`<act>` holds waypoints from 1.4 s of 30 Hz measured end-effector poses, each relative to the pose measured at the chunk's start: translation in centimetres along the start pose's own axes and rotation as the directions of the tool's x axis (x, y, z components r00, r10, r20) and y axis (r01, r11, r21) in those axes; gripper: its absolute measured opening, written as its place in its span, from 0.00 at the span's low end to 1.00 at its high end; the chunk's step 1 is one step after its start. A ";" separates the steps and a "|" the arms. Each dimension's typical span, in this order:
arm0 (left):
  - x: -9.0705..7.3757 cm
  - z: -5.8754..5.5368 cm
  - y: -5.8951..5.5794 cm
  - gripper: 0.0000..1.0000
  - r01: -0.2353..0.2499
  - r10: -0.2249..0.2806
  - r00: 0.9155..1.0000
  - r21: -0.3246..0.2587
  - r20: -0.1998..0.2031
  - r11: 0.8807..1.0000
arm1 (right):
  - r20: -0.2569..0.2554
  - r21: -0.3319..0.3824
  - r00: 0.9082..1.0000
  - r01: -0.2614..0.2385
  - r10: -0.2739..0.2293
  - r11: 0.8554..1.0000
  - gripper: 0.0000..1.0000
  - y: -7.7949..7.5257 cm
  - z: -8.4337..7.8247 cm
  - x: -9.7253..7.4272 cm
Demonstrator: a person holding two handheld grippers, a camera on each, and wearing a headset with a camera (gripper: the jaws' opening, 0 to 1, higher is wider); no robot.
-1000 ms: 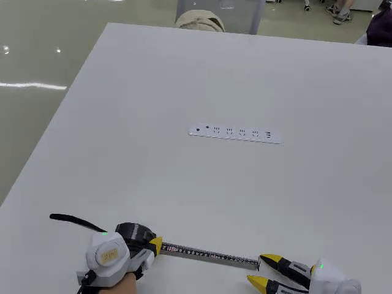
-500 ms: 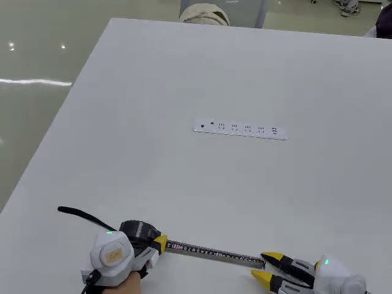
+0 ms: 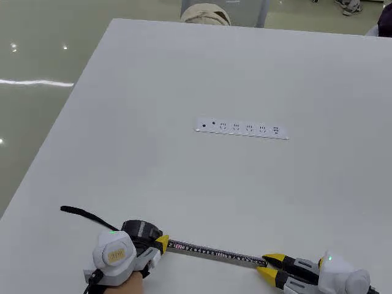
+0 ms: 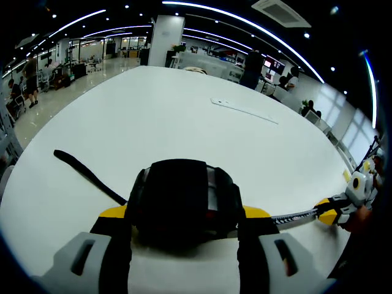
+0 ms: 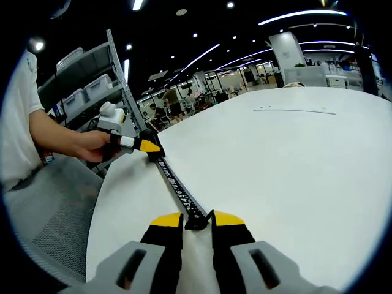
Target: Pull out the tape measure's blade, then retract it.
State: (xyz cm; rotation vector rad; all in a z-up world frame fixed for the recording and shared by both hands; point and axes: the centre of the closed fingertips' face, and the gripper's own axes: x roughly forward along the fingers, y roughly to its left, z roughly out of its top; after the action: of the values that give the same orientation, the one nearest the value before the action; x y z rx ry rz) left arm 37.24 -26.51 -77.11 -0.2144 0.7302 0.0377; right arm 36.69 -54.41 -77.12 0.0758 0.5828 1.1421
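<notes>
- The tape measure [image 3: 139, 233] lies on the table [image 3: 184, 79] near its front edge, on the person's left side. Its black strap [image 3: 82, 215] trails away to the left.
- The blade [image 5: 174, 180] is pulled out of the case. It lies flat and straight along the front edge, from left to right.
- The left gripper [image 4: 185, 214] is clenched around the case, one jaw on each side.
- The right gripper [image 5: 197, 220] pinches the blade's end between its yellow tips, which are almost together.
- The right jaws point back along the blade, so the case lies straight ahead of them, on the blade's long axis.
- I judge the pulling-out is in hand or almost done. To retract, the right gripper should travel along this same line toward the case, without turning sideways.
- A power strip [image 3: 242, 128] lies well apart, at mid-table.
</notes>
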 end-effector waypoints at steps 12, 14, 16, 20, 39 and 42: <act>0.0 0.0 0.0 0.69 0.002 -0.002 1.000 0.010 -0.003 1.000 | 0.013 -0.067 1.000 -0.011 0.011 0.998 0.15 0.5 -0.2 -0.2; 0.0 0.0 0.0 0.69 0.003 -0.003 1.000 0.011 -0.004 1.000 | 0.021 -0.093 1.000 -0.002 0.004 0.996 0.14 0.5 -0.2 -0.2; 0.0 0.0 0.0 0.69 0.003 -0.003 1.000 0.013 -0.005 1.000 | 0.027 -0.121 1.000 0.011 -0.008 0.993 0.14 0.6 -0.2 -0.2; 0.0 0.0 0.0 0.69 0.001 -0.001 1.000 0.014 -0.004 1.000 | 0.056 -0.198 0.997 0.068 -0.058 0.978 0.13 0.5 -0.1 -0.2; 0.0 -0.1 0.0 0.68 -0.003 0.003 1.000 0.020 -0.018 1.000 | 0.090 -0.253 0.982 0.183 -0.165 0.950 0.11 0.3 -0.4 -0.3; 0.0 -0.2 0.0 0.67 -0.002 0.003 1.000 0.021 -0.021 1.000 | 0.090 -0.248 0.983 0.180 -0.163 0.952 0.11 0.3 -0.3 -0.3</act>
State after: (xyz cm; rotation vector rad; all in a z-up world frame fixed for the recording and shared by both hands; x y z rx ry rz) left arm 37.13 -26.52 -77.22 -0.1940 0.7514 0.0299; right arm 36.18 -54.60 -77.19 -0.1546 0.3697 1.0320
